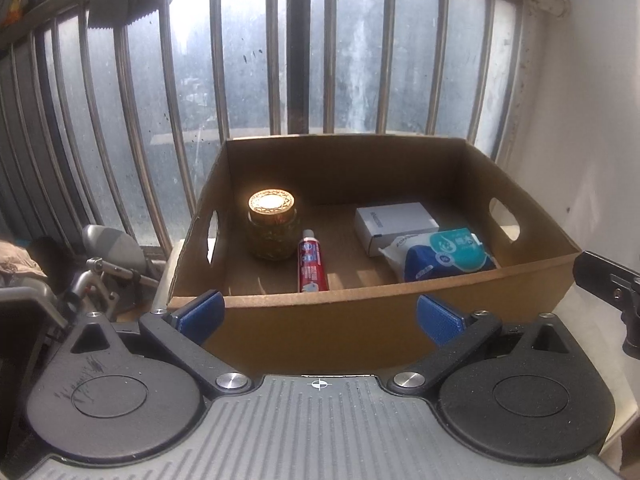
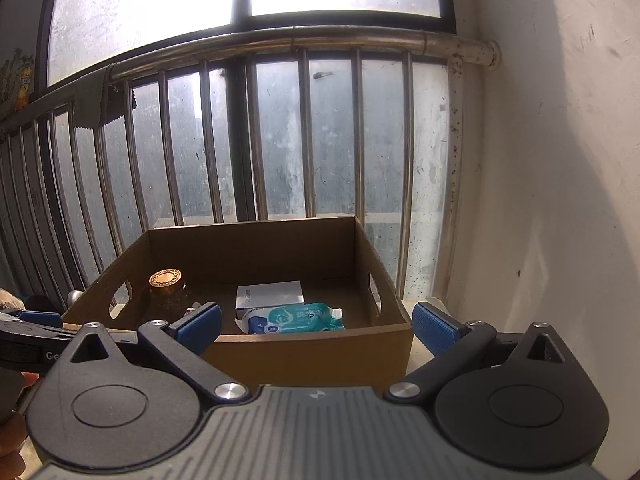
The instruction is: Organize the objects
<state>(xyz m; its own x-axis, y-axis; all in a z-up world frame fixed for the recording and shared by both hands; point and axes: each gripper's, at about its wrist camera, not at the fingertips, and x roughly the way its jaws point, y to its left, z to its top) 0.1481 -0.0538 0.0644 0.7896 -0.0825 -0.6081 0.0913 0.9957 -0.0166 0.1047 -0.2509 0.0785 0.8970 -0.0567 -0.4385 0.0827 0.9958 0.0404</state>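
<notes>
An open cardboard box (image 1: 320, 320) with handle cut-outs stands by the window bars; it also shows in the right wrist view (image 2: 312, 352). Inside it are a glass jar with a gold lid (image 1: 273, 224), a red toothpaste tube (image 1: 311, 262), a white carton (image 1: 394, 222) and a blue-teal wipes pack (image 1: 444, 254). The right wrist view shows the jar (image 2: 166, 284), carton (image 2: 269, 294) and wipes pack (image 2: 294, 318). My left gripper (image 1: 320, 312) is open and empty in front of the box's near wall. My right gripper (image 2: 316, 324) is open and empty, also before the near wall.
Metal window bars (image 1: 276, 60) and a rail (image 2: 280, 40) stand behind the box. A white wall (image 2: 552, 160) is on the right. A folded metal frame with grey parts (image 1: 104, 264) lies to the left. The other gripper's black body shows at the right edge (image 1: 612, 292).
</notes>
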